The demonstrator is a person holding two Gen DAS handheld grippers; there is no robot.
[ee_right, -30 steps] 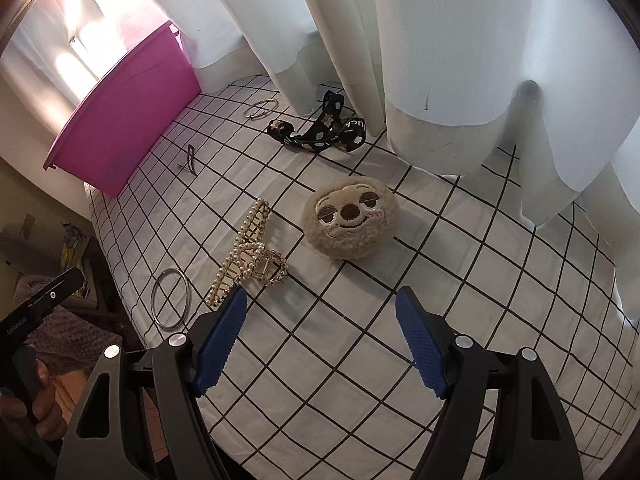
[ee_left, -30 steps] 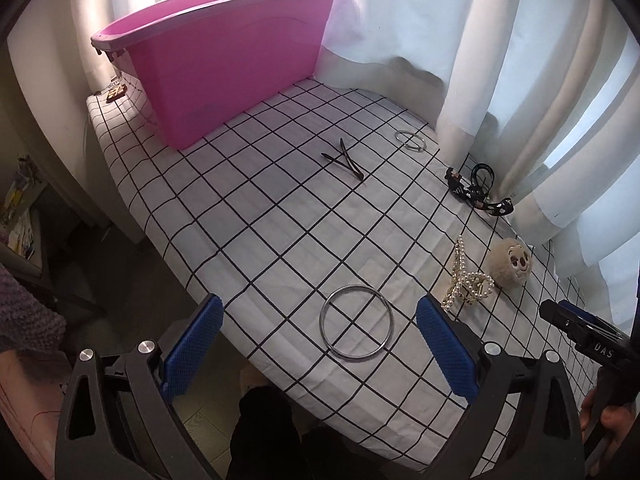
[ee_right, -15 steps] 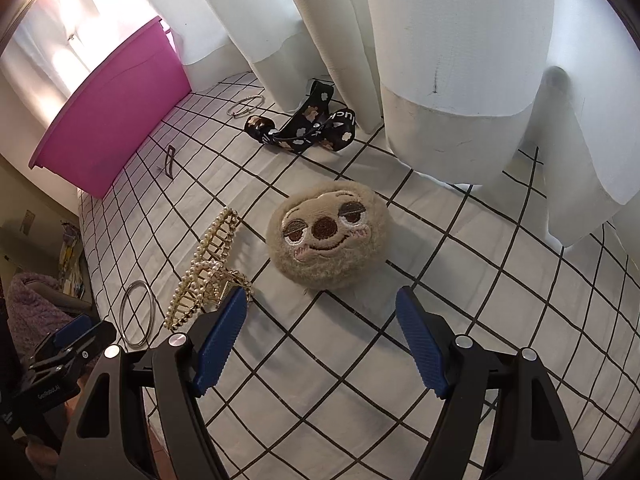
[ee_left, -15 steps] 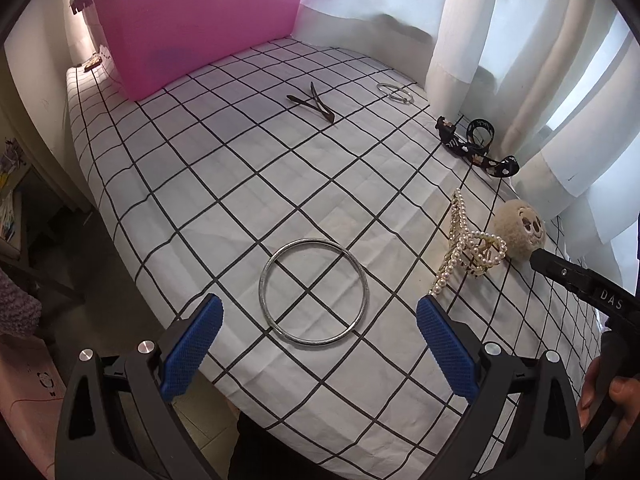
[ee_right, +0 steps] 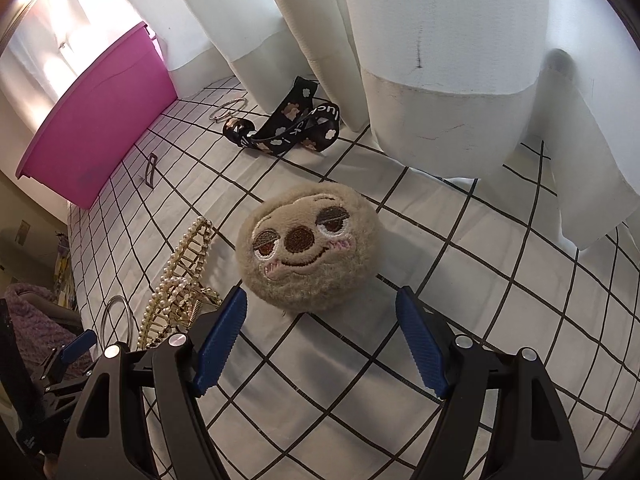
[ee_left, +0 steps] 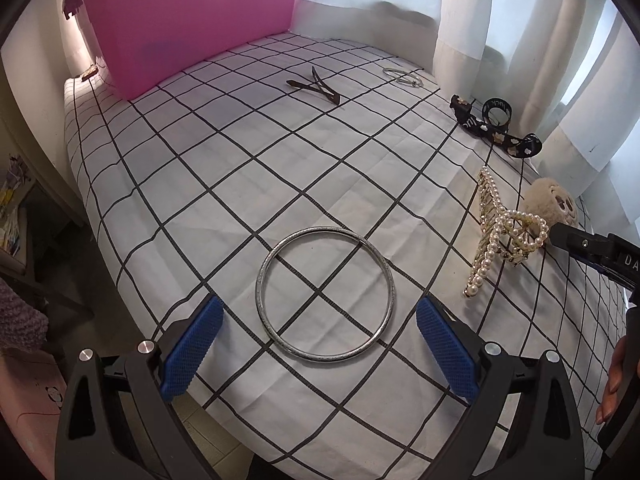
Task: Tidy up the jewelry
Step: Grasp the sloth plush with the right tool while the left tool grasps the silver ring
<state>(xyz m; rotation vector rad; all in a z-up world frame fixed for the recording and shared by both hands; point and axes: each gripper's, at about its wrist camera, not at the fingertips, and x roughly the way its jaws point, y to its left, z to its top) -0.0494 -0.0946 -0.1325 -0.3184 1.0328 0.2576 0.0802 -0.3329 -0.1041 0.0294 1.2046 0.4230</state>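
Observation:
A large silver bangle (ee_left: 325, 293) lies flat on the checked cloth, just ahead of my open, empty left gripper (ee_left: 318, 344). A pearl hair claw (ee_left: 500, 232) lies to its right; it also shows in the right wrist view (ee_right: 180, 280). A fuzzy beige sloth-face plush (ee_right: 308, 248) lies on the cloth right in front of my open, empty right gripper (ee_right: 320, 336), its near edge between the blue fingertips. The plush also shows at the right of the left wrist view (ee_left: 552, 204).
A pink bin (ee_left: 192, 16) stands at the far left. Dark hair clips (ee_left: 316, 86), small silver rings (ee_left: 402, 77) and a black patterned strap (ee_left: 494, 128) lie farther back. White curtains (ee_right: 440, 60) hang along the far edge. The table's near edge drops off below my left gripper.
Both grippers moved forward and lower. The bangle now sits close between the left fingers, and the plush has come up to the right fingertips. Both stayed open.

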